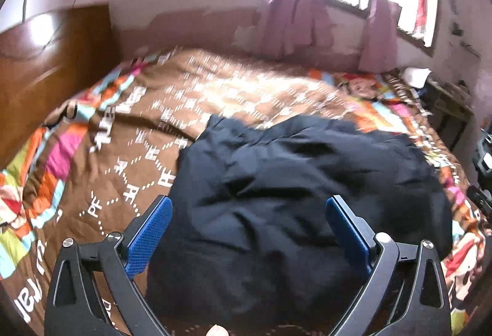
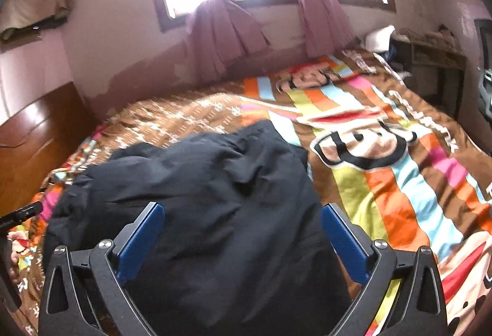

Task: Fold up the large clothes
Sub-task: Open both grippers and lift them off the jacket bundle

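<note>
We hold the left hand-held gripper [image 1: 249,222] and right hand-held gripper [image 2: 243,228] wide and empty above the dark garment [image 1: 292,197], bunched on the bed [image 1: 123,170]; grabbing loose layers there could undo the fold.

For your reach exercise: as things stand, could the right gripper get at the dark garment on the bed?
Probably yes. The right gripper is open and empty, pointing down at the dark garment, which lies uncovered on the bedspread with nothing between them.
</note>
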`<state>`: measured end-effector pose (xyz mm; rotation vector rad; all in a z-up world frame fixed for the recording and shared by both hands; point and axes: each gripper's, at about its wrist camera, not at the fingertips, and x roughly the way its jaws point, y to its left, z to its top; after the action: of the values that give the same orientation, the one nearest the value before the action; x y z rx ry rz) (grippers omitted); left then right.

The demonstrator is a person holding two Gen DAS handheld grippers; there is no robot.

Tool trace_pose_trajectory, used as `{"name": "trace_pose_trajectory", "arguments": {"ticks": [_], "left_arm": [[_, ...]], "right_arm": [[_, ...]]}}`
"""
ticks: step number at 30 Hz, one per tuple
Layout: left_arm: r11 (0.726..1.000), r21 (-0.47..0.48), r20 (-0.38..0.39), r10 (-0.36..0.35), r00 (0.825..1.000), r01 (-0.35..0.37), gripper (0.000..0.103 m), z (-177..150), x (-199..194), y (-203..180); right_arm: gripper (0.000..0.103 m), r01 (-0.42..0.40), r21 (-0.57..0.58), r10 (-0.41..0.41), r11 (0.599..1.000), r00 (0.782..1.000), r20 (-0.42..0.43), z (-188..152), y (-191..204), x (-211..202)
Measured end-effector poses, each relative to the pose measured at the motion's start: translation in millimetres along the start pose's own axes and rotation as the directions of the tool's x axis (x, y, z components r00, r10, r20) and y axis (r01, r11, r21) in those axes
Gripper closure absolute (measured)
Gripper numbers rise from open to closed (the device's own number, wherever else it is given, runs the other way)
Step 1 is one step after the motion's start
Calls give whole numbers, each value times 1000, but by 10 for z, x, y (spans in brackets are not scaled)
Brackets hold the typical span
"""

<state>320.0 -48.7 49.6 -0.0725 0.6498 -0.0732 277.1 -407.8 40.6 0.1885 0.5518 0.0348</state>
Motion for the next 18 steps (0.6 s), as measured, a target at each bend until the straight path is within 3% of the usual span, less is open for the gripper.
{"name": "trace_pose_trajectory", "arguments": {"ticks": [9,18], "left_arm": [[998,59,162,-40,986,31,2,-57,-633,-284],[1000,25,213,-13,977,8,2,-276,-1038,-217]], "right_arm": [[0,-57,-94,69,994,989,132,-24,480,-654],[0,-77,-149,107,986,974,198,-163,667,-1175]]}}
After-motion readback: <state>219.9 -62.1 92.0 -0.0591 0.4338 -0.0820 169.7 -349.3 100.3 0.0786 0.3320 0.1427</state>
